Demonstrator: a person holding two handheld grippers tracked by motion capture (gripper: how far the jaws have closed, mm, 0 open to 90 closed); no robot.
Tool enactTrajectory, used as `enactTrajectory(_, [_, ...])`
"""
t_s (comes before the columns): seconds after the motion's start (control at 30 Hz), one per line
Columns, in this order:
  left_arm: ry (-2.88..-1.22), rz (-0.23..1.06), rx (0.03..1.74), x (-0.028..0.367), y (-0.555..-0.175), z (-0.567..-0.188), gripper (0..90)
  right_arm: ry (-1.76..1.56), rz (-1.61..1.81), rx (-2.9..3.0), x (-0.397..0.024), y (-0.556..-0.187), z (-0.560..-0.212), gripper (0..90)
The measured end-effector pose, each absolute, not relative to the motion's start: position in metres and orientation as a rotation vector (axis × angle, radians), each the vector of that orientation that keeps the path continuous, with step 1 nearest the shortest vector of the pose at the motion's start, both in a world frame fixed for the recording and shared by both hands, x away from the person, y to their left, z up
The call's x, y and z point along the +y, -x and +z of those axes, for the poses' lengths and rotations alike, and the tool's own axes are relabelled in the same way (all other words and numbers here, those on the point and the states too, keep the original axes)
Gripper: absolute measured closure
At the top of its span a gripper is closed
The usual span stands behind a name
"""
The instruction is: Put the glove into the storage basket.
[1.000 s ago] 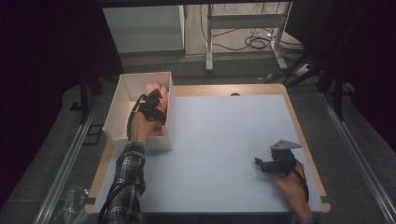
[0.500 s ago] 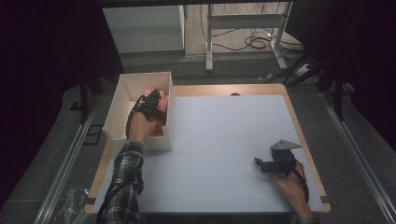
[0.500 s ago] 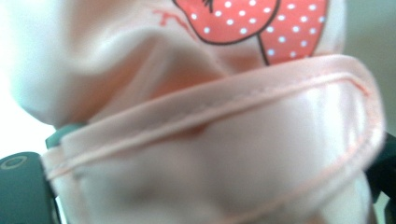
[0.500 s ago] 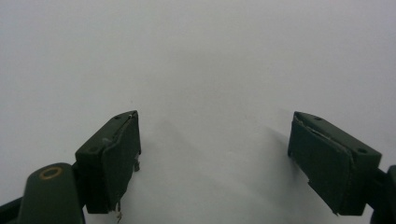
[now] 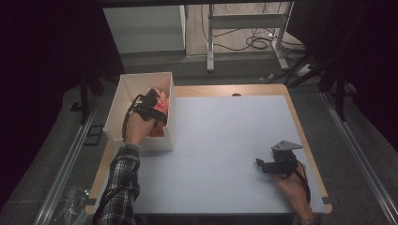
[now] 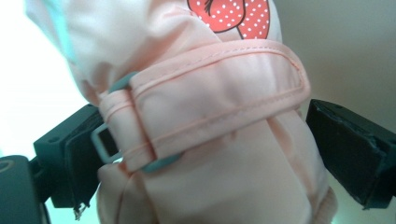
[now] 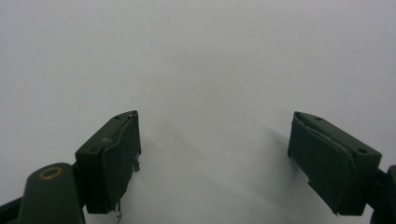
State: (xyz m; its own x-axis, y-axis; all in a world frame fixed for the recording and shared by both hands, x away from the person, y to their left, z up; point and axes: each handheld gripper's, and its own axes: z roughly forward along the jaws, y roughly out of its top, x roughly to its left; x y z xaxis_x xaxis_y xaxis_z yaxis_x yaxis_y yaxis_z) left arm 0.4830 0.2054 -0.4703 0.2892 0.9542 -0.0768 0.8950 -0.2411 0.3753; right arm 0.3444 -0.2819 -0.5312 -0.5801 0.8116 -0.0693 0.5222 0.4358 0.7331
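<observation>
So the left claw is down inside the white box at the bench's far left corner, and its jaws have just been opening with the pink mitten between them; in the left gripper view the right jaw stands clear of the fabric, while the left one sits right against the strap buckle, so I'd call it let go rather than clamped. The mitten is in the box, pink with a red polka-dot patch. My take on doing this bit well: keep the jaws wide and lift straight up out of the box, so that buckle and strap don't snag on a pad and drag the mitten back out. The right claw rests on the bench near the right edge, jaws apart, nothing between them. Count: one mitten I can make out, one box, two claws.
</observation>
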Motion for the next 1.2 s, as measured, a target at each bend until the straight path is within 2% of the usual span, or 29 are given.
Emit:
enactTrajectory(0.63, [-2.138, 0.361, 1.559, 0.216, -0.46, -0.454, 3.4, -1.127, 0.948, 2.278, -0.282, -0.344, -0.531, 17.5])
enactTrajectory(1.2, [-2.07, 0.44, 1.37, 0.224, -0.434, -0.444, 1.4, -1.122, 0.944, 2.275, -0.281, -0.344, -0.531, 17.4])
